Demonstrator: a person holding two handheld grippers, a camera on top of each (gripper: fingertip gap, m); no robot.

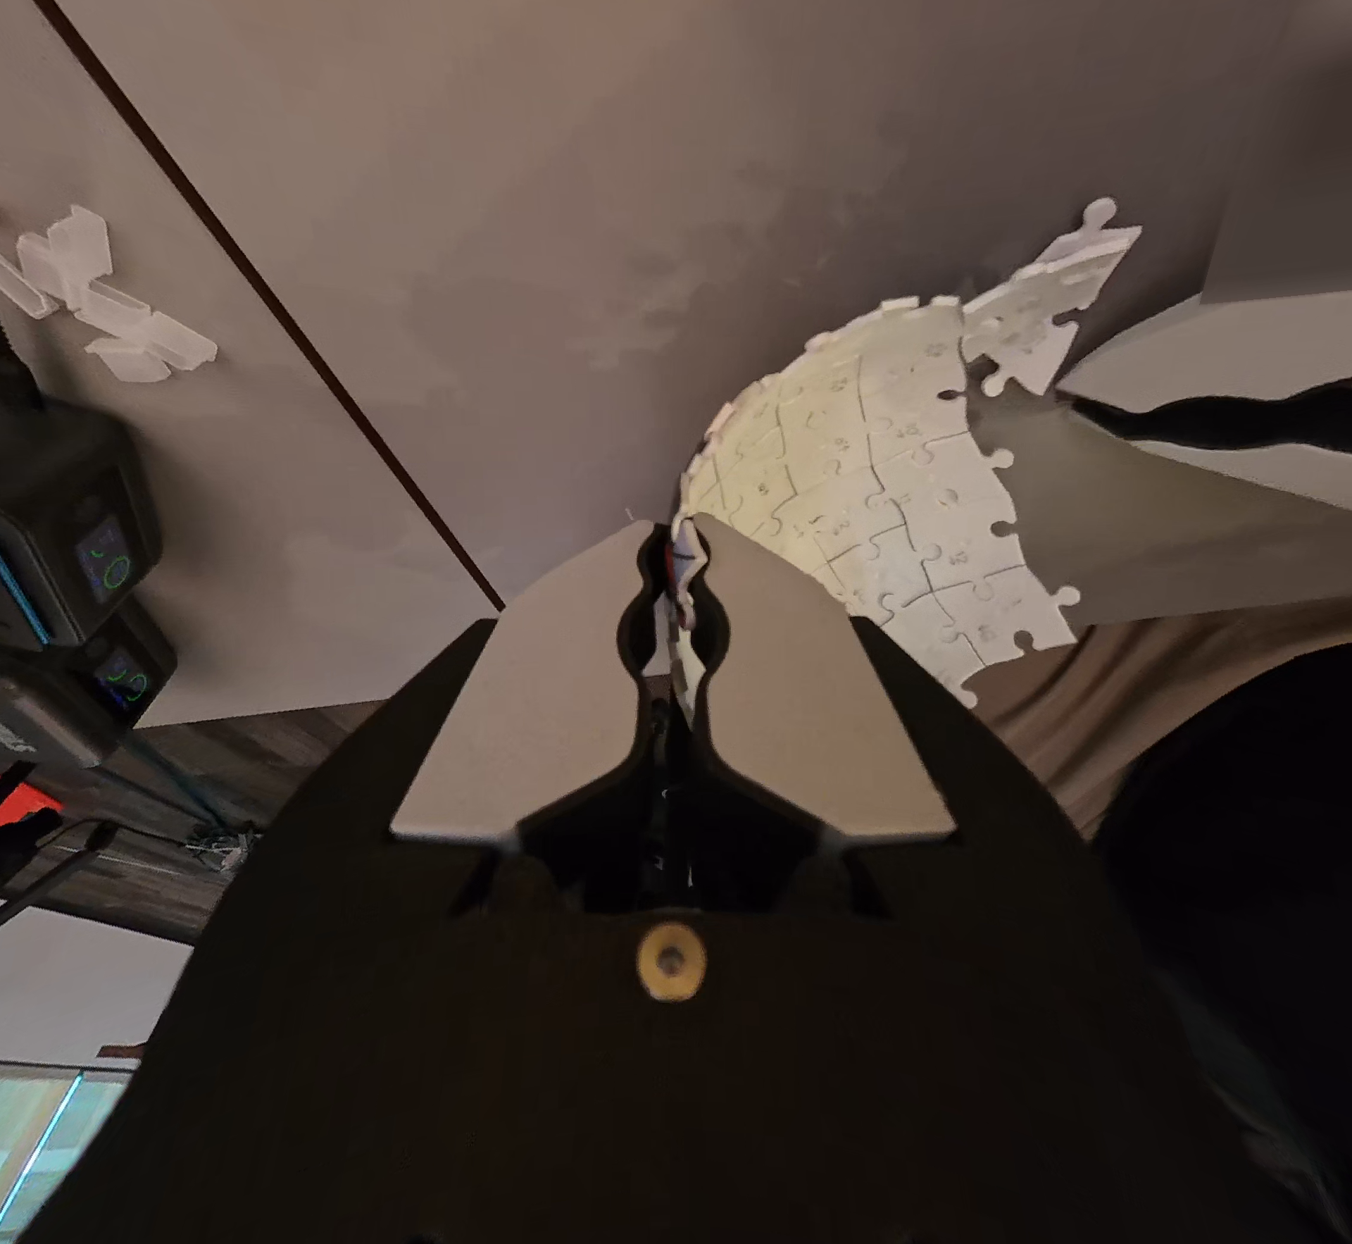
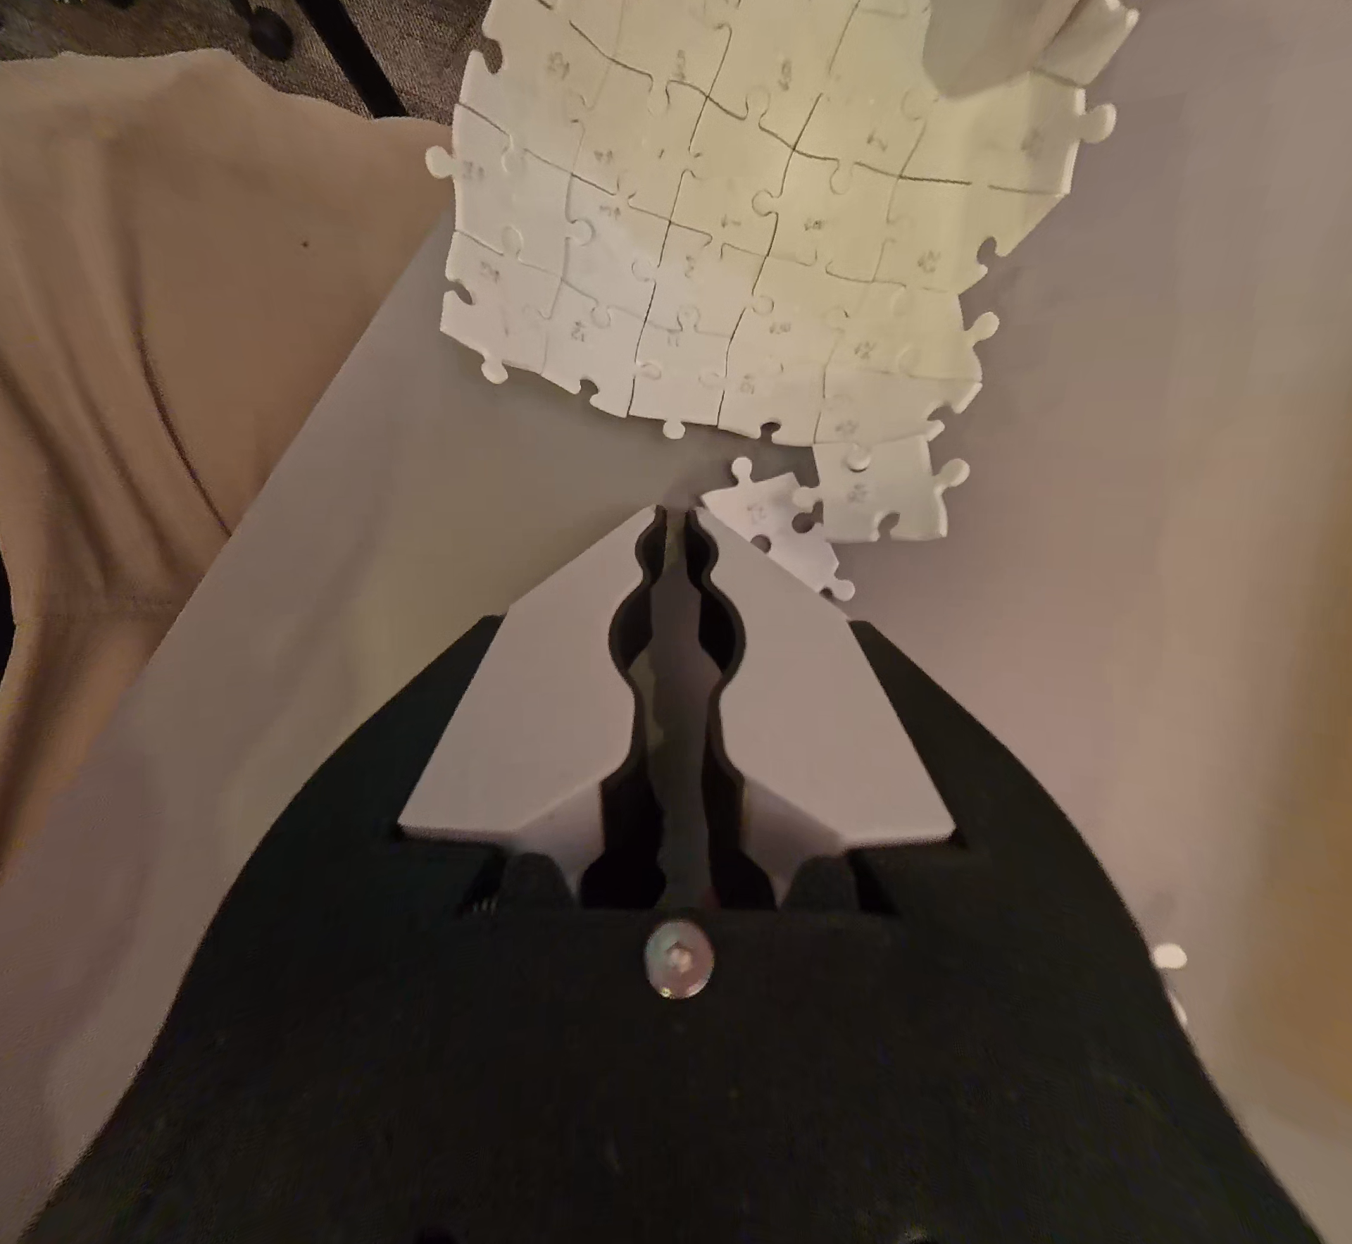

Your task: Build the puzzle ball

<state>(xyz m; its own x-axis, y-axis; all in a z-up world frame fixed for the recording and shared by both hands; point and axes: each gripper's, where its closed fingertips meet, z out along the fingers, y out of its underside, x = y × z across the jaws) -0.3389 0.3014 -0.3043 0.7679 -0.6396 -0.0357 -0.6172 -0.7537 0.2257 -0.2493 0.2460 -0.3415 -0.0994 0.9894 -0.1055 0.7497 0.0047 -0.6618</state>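
1. The left gripper has its fingers clamped on the rim of the partly built puzzle ball, whose edge sits pinched between the wavy inner faces
2. The right gripper has its fingers nearly together with a thin gap; whether they pinch the loose puzzle piece just beside the right tip, I cannot tell
3. Beyond them the curved white shell, held up above the pale counter, shows its concave inner side; one piece hangs at its lower edge, touching the loose piece
4. Farther left on the counter lie translucent plastic parts; two dark devices with small lit screens sit at the far left
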